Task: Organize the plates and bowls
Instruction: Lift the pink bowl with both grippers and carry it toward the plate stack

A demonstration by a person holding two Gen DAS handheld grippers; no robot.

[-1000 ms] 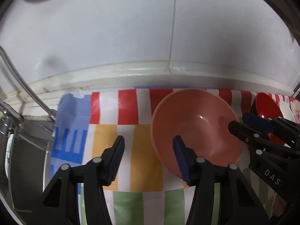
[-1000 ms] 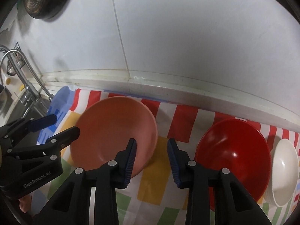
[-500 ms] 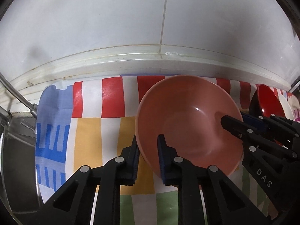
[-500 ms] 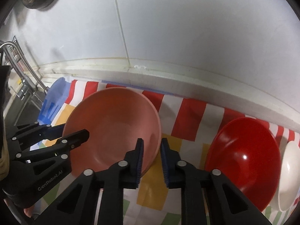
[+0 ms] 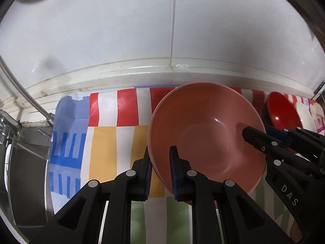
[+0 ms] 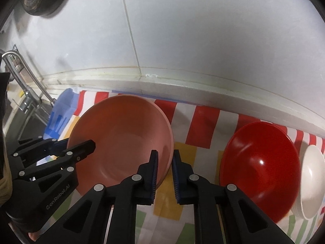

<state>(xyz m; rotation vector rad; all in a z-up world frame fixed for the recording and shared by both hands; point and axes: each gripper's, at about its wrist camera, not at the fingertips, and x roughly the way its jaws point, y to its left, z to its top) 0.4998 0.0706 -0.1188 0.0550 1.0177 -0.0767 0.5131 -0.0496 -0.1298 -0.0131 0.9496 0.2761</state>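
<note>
With both grippers pinching opposite rims, the pink bowl (image 5: 207, 134) is held 2-handed: left gripper (image 5: 160, 172) clamped on the near-left rim, right gripper (image 6: 164, 174) clamped on the near-right rim, each with 1 finger inside the bowl and 1 outside. Bowl sits over the striped cloth (image 5: 105, 142) on the desk, tilted toward the cameras; can't tell if its base touches the cloth. Dual grip makes sense: wide, shallow, smooth bowl, so a single rim pinch would let it swing. Red bowl (image 6: 260, 168) lies to the right on the cloth, well apart from the pink one, with a white bowl (image 6: 311, 181) touching its right side. Likely stacking target, my guess. Sink (image 5: 26, 174) and faucet (image 6: 24, 77) at the left. Risk: uneven pull between grippers twists the rim out.
</note>
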